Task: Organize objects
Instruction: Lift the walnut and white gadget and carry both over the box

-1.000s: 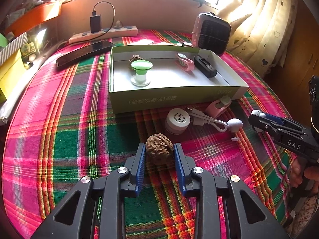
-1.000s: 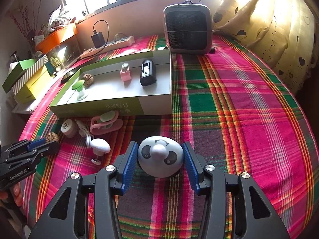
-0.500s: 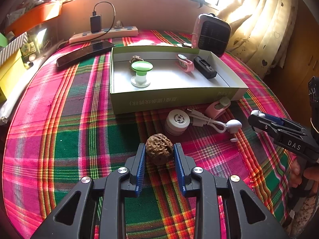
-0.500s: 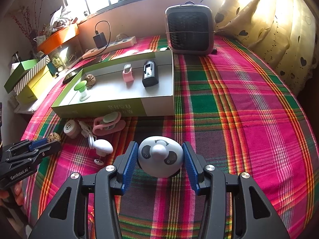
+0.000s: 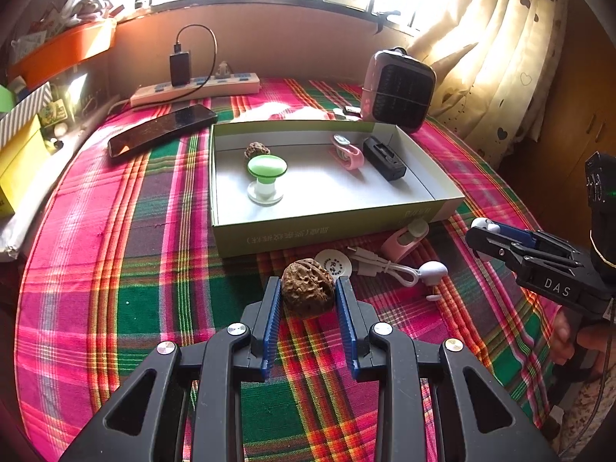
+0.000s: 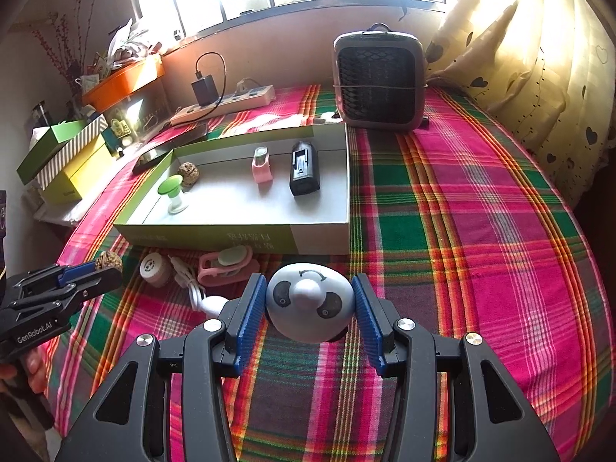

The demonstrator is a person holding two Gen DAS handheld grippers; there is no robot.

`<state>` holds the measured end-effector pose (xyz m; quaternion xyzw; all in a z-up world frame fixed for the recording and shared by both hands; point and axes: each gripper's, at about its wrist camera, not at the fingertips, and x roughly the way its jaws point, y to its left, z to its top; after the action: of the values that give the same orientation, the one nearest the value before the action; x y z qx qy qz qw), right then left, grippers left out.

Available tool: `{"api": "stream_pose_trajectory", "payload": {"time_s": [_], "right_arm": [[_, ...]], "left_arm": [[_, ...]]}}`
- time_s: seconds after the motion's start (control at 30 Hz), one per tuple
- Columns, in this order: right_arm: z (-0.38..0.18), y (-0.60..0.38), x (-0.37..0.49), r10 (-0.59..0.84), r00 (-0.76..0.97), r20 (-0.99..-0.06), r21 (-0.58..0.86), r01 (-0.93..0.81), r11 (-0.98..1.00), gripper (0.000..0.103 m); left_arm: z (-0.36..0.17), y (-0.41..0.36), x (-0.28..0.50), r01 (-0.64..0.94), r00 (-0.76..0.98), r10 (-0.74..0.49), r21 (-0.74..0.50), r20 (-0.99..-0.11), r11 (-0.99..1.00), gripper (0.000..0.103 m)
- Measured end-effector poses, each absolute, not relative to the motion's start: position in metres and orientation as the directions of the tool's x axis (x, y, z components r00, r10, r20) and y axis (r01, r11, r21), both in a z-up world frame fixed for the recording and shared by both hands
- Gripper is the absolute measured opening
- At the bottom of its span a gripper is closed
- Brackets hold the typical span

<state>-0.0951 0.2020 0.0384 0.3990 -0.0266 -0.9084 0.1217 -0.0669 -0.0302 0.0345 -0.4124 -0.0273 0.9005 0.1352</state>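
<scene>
Surface cloth (image 6: 462, 208): pink, green, orange plaid. On it, cardboard box (image 6: 215, 236): olive-green walls, white inside. In front of the box: wrinkled brown walnut (image 5: 307, 288); white panda-faced dome (image 6: 310, 304), black eye patches.

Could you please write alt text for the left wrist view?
The left gripper holds a walnut between its blue fingers above a plaid tablecloth. Behind it, an open box contains another walnut and small items.

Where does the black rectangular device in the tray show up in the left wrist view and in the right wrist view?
Left wrist view: the black rectangular device lies at the tray's far right, just right of the pink clip.
Right wrist view: it lies right of centre in the tray, again just right of the pink clip.
Shared landmark: the small heater behind the tray.
</scene>
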Motion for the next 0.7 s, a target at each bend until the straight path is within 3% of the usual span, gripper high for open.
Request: {"api": "stream_pose_trajectory", "payload": {"time_s": [0.7], "right_arm": [[0.06, 0.184, -0.12, -0.28, -0.668, -0.69, 0.138, 0.258, -0.956, 0.047]], "left_arm": [[0.048, -0.029, -0.083, -0.214, -0.652, 0.25, -0.142, -0.716, -0.966, 0.026]]}}
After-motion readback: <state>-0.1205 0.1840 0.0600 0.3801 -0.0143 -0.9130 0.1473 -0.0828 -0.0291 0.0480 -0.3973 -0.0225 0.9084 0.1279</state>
